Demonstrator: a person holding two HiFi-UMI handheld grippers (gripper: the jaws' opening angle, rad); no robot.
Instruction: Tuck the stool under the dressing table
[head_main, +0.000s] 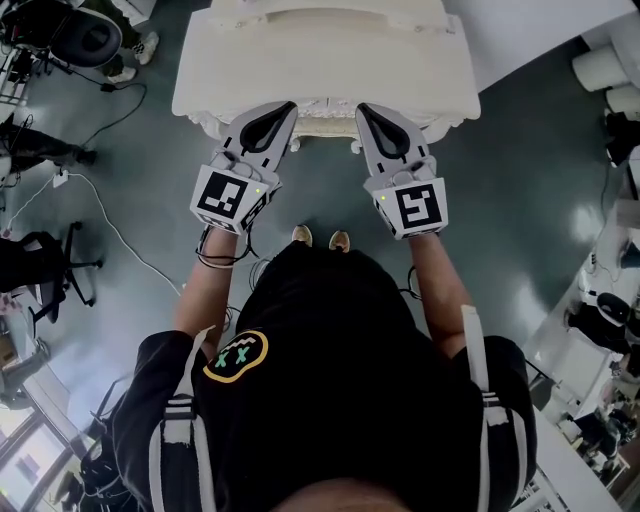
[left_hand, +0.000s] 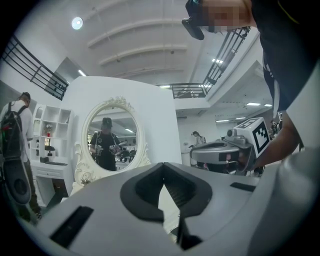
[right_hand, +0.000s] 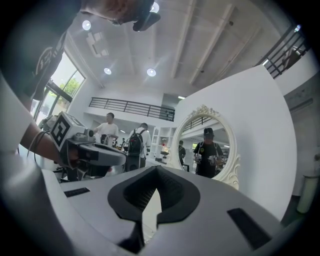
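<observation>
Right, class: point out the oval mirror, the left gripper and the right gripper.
oval mirror (left_hand: 109, 142), left gripper view, on its glass.
left gripper (head_main: 288, 108), head view, between its fingertips.
right gripper (head_main: 363, 108), head view, between its fingertips.

No legible words or numbers; only two green X marks on yellow-edged patch (head_main: 236, 357) of black shirt (head_main: 345, 330).

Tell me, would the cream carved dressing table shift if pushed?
Probably little: the cream carved dressing table looks broad and solid. Its ornate-framed oval mirror stands upright, so it is likely fragile. The glossy grey-green floor might let it slide.
</observation>
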